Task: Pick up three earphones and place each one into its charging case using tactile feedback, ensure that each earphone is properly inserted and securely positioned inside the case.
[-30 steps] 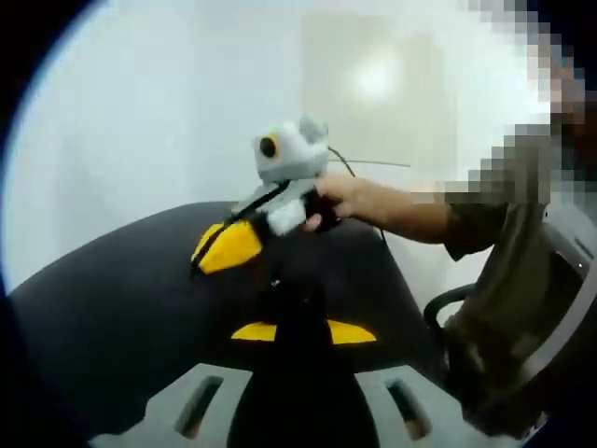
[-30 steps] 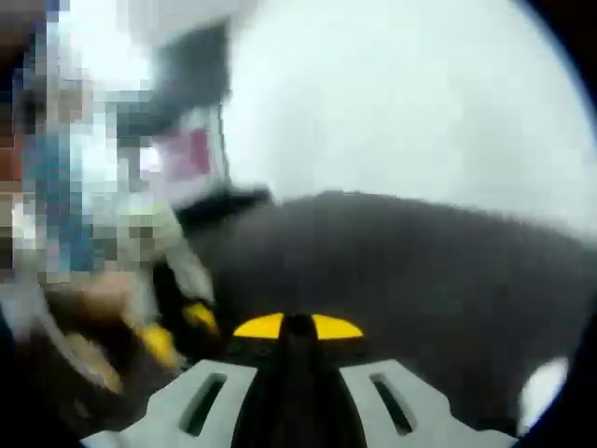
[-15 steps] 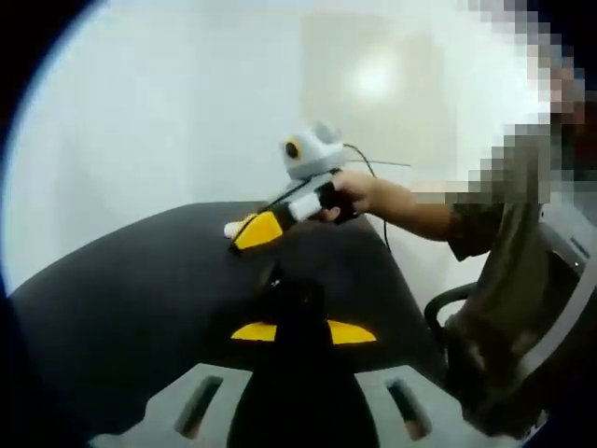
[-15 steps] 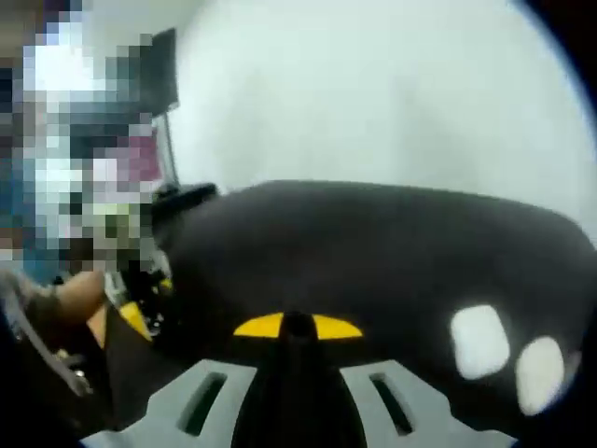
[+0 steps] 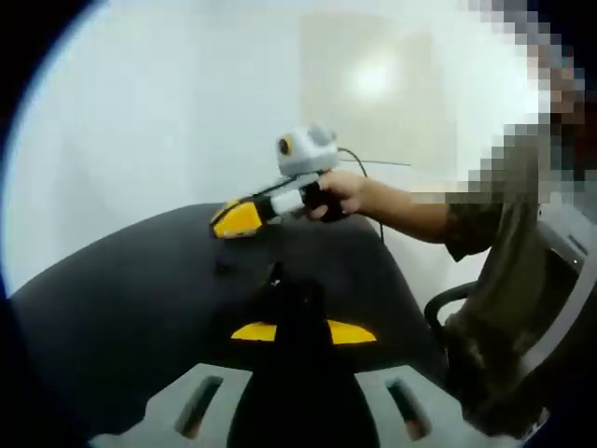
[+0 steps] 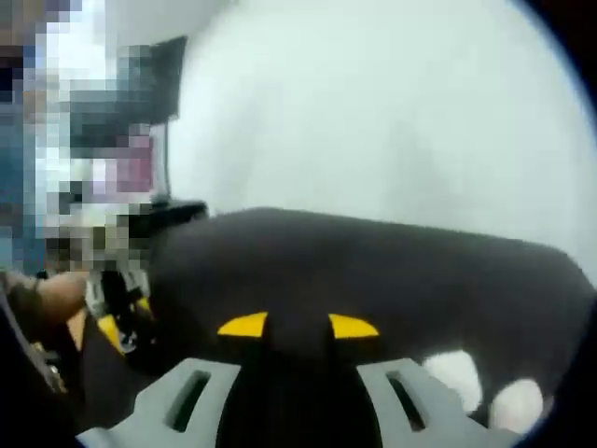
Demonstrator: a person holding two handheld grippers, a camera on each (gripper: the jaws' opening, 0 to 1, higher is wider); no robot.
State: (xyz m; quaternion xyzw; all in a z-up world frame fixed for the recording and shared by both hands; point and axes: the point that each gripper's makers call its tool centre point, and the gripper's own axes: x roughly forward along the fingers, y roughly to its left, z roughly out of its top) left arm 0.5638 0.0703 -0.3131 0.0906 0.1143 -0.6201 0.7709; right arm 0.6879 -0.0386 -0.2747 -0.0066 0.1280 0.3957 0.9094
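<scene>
In the left gripper view my left gripper [image 5: 302,332] stands shut over the black table [image 5: 131,289], its yellow tips meeting. Beyond it my right gripper [image 5: 237,219] hovers above the table's far edge, held by a hand [image 5: 334,194]. The right gripper view shows my right gripper [image 6: 298,326] with its yellow tips apart and only dark table between them. Two white charging cases [image 6: 455,370] [image 6: 519,403] lie blurred on the table [image 6: 373,271] at the lower right. My left gripper [image 6: 118,322] shows at the left edge, in a hand. I cannot make out any earphone.
A person sits on an office chair [image 5: 564,280] at the right of the left gripper view, their arm reaching over the table. A white wall stands behind. A dark screen [image 6: 168,75] on a stand rises past the table's far left corner.
The right gripper has swung left and slightly up over the table's far edge. Its jaws have parted. In its view the white cases now sit lower and further right.
</scene>
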